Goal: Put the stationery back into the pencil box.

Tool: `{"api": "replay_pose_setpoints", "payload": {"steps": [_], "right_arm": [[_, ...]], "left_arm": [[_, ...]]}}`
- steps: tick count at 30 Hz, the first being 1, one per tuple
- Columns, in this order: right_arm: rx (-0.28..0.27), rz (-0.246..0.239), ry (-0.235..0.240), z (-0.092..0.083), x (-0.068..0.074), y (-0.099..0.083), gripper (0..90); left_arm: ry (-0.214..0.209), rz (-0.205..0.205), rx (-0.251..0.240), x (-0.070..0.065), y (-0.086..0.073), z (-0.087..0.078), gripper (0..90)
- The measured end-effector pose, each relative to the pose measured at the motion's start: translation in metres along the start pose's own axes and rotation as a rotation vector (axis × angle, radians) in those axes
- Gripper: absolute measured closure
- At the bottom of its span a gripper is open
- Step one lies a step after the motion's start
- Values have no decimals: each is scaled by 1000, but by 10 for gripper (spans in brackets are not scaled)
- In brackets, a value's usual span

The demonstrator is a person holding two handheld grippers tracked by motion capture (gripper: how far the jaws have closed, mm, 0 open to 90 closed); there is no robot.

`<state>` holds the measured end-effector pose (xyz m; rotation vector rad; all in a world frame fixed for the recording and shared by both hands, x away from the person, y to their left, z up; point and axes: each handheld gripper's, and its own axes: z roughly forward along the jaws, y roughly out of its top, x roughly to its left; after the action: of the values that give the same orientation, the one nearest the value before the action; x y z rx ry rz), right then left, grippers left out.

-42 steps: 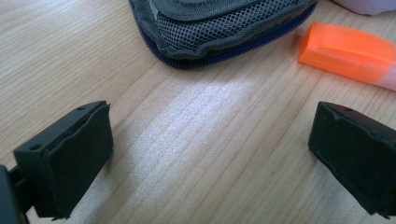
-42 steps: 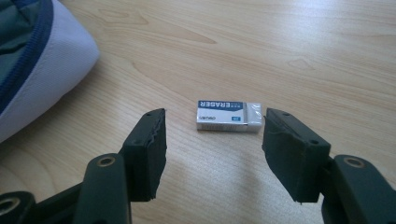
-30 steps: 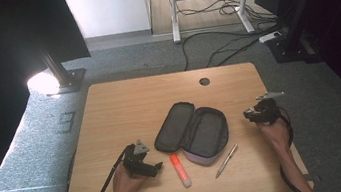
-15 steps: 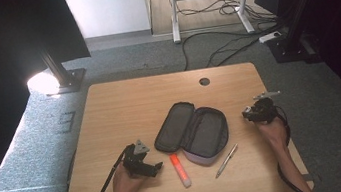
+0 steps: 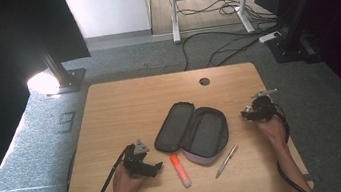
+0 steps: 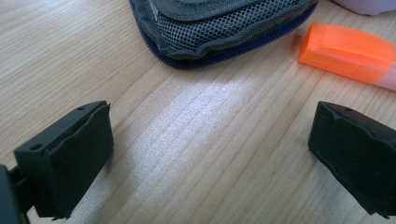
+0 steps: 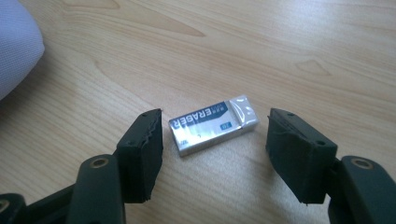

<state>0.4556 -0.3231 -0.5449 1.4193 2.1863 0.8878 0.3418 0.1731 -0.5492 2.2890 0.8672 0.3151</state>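
A white eraser [image 7: 212, 123] in a printed sleeve lies flat on the wooden table [image 5: 124, 107], between the jaws of my right gripper [image 7: 214, 140]. Both pads stand clear of it, and the jaws have just been opening. In the high view the right gripper [image 5: 247, 113] sits near the table's right edge, pointing left. My left gripper [image 5: 151, 168] rests at the front left, open with bare wood between its pads [image 6: 70, 154]. An open grey pencil case [image 5: 191, 131] lies mid-table, and its mesh edge [image 6: 219, 23] is just ahead of the left gripper [image 6: 210, 140].
An orange marker [image 5: 180, 169] lies in front of the case, close to the left gripper's right jaw [image 6: 345, 51]. A silver pen [image 5: 226, 160] lies slantwise at the front right. The case's lavender outer side [image 7: 14, 51] shows left of the eraser. A cable hole [image 5: 204, 81] is at the back.
The right gripper has edged slightly to the left. The left hand, the case, the marker and the pen have stayed where they were.
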Motion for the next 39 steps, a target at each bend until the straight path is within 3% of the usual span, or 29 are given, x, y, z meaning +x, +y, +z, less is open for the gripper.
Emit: {"api": "replay_pose_setpoints", "payload": {"steps": [2, 5, 19, 39], "right_arm": [[-1, -5, 1, 1, 0, 1, 356], [-7, -10, 11, 2, -1, 3, 430], [-14, 16, 12, -1, 1, 1, 449], [-52, -11, 53, -29, 16, 14, 450]], "left_arm": [[0, 0, 0, 0, 0, 0, 0], [0, 0, 0, 0, 0, 0, 0], [0, 0, 0, 0, 0, 0, 0], [0, 0, 0, 0, 0, 0, 0]]}}
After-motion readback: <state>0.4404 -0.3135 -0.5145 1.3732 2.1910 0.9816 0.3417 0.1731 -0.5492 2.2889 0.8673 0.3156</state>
